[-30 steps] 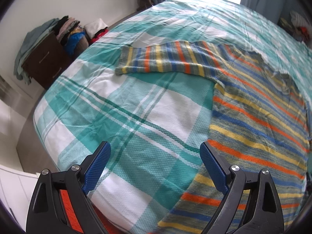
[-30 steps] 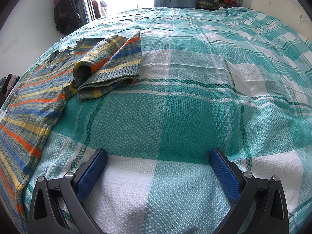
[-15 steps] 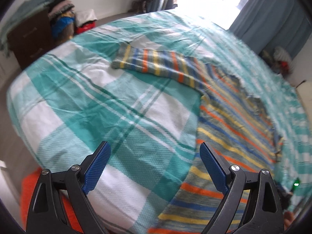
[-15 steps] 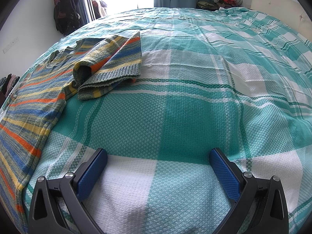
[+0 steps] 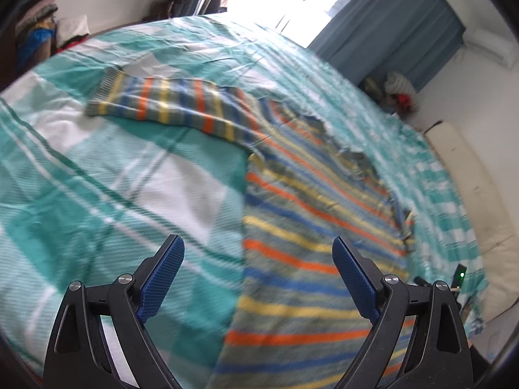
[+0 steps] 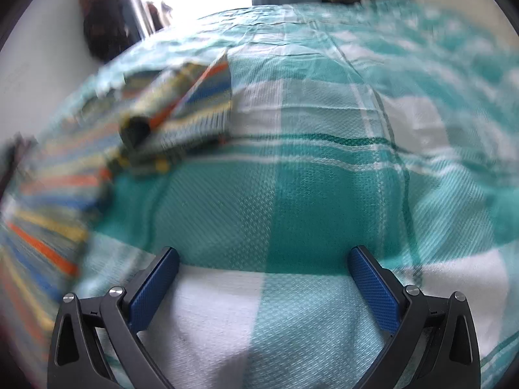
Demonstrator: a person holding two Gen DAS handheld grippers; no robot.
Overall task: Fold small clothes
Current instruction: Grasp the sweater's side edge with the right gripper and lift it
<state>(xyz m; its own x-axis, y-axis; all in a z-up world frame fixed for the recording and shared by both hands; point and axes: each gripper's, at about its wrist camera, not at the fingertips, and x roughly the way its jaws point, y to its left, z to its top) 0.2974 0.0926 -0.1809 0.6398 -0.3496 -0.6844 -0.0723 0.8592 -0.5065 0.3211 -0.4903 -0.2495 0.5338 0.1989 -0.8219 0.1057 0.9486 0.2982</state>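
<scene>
On the bed (image 5: 97,175), over its checked green and white cover, the striped sweater (image 5: 308,227) lies spread flat, with its hem toward the near edge and one sleeve (image 5: 162,103) stretched out toward the left edge. Your left hand-held gripper (image 5: 258,278) hangs above the side edge of the sweater, its jaws wide apart and empty. It is knit, so you can expect it to be soft, light and a little stretchy; it will sag and drag on the cover rather than slide. I would take the long sleeve at its ribbed cuff, or pinch a hem corner, where the knit looks thicker. Toward the right, the other sleeve (image 6: 181,103) lies doubled over itself. Your right hand-held gripper (image 6: 262,287) is over bare cover near the near edge, also spread apart and holding nothing.
</scene>
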